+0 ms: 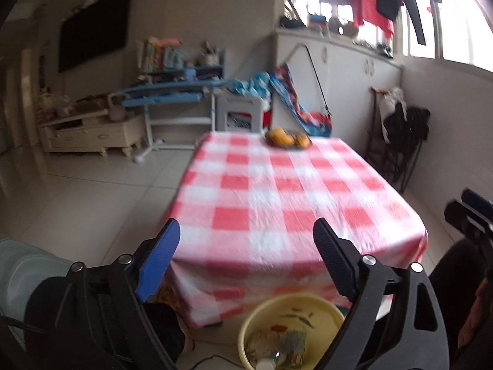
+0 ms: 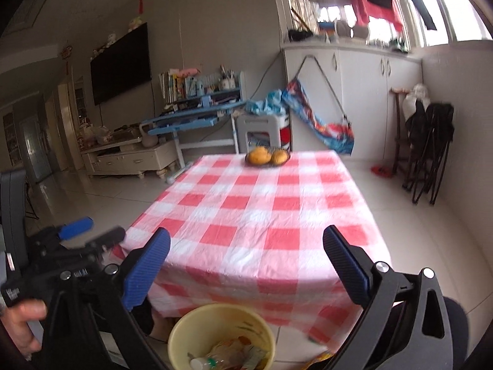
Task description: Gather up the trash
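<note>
A yellow trash bin (image 1: 289, 333) stands on the floor at the table's near edge, holding crumpled wrappers and a plastic bottle; it also shows in the right wrist view (image 2: 222, 336). My left gripper (image 1: 246, 231) is open and empty, above the bin and the near table edge. My right gripper (image 2: 246, 240) is open and empty too, above the bin. The left gripper also appears at the left of the right wrist view (image 2: 92, 234). The table with a red-and-white checked cloth (image 1: 277, 197) (image 2: 262, 215) shows no trash on it.
A dark plate of oranges (image 1: 288, 138) (image 2: 267, 156) sits at the table's far edge. A blue desk (image 2: 191, 117), a white stool (image 2: 262, 129) and a TV cabinet (image 2: 132, 157) stand beyond. Folded black chairs (image 2: 428, 151) lean against the right wall.
</note>
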Available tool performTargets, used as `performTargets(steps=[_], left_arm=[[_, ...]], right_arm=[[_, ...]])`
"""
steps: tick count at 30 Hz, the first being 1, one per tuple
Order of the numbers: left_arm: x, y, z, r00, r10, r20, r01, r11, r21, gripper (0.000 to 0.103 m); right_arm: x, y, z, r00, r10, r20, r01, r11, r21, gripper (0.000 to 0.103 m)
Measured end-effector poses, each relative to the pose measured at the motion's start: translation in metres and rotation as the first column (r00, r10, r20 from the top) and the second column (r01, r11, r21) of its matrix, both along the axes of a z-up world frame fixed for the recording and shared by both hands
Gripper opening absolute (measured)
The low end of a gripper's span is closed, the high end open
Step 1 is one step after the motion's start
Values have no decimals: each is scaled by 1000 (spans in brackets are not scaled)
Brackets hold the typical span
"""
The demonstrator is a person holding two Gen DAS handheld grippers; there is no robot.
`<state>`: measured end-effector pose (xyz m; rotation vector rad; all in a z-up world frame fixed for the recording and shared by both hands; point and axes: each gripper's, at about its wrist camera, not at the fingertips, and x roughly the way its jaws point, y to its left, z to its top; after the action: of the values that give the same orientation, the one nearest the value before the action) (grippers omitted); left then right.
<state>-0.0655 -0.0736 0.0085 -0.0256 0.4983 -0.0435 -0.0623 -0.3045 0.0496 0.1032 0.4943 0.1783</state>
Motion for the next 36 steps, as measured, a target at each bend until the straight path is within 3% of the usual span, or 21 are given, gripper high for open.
performTargets(steps=[6,17,36], left_arm=[[2,17,5,997,71,14,-71,997,-35,91],[2,2,-6,998,56,8,-56,998,28,96],[3,5,-8,996,87,-2,-87,996,33,96]], right_arm=[[9,1,-6,1000,-3,-21,3,1000,-16,95],[9,6,-16,998,-14,-60,13,1000,-23,95],[12,14,-20,997,-13,-82,9,998,-56,95]])
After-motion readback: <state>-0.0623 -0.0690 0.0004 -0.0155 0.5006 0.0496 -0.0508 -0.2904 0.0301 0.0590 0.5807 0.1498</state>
